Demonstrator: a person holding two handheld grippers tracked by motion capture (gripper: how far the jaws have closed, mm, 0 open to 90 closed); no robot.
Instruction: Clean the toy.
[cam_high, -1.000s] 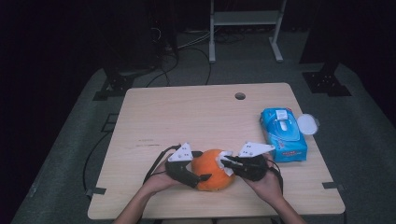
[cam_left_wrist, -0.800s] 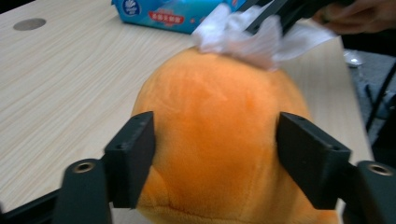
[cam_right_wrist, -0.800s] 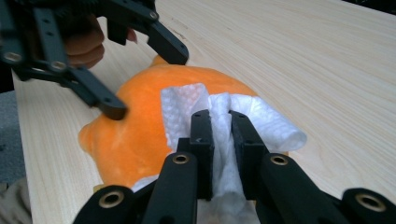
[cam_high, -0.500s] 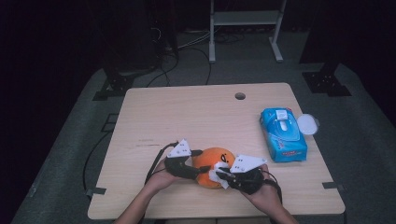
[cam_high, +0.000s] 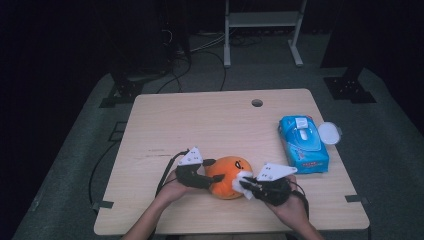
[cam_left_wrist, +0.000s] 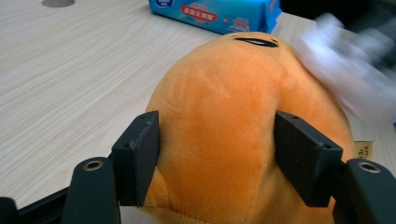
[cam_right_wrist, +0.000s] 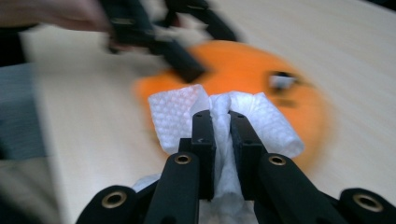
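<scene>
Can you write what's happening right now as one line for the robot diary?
left tool: just closed, squeezing orange plush toy | right tool: shut on white wet wipe, at toy | wipes pack: table's right side

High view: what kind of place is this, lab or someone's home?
Most likely a lab or recording studio rather than a home: a lone wooden table on grey floor matting, dark surroundings, loose cables running across the floor, and a metal equipment stand behind it.

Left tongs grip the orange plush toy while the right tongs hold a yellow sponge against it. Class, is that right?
Not quite. The right tongs hold a white wipe, not a yellow sponge, as the right gripper view shows. The left tongs do grip the orange plush toy.
</scene>
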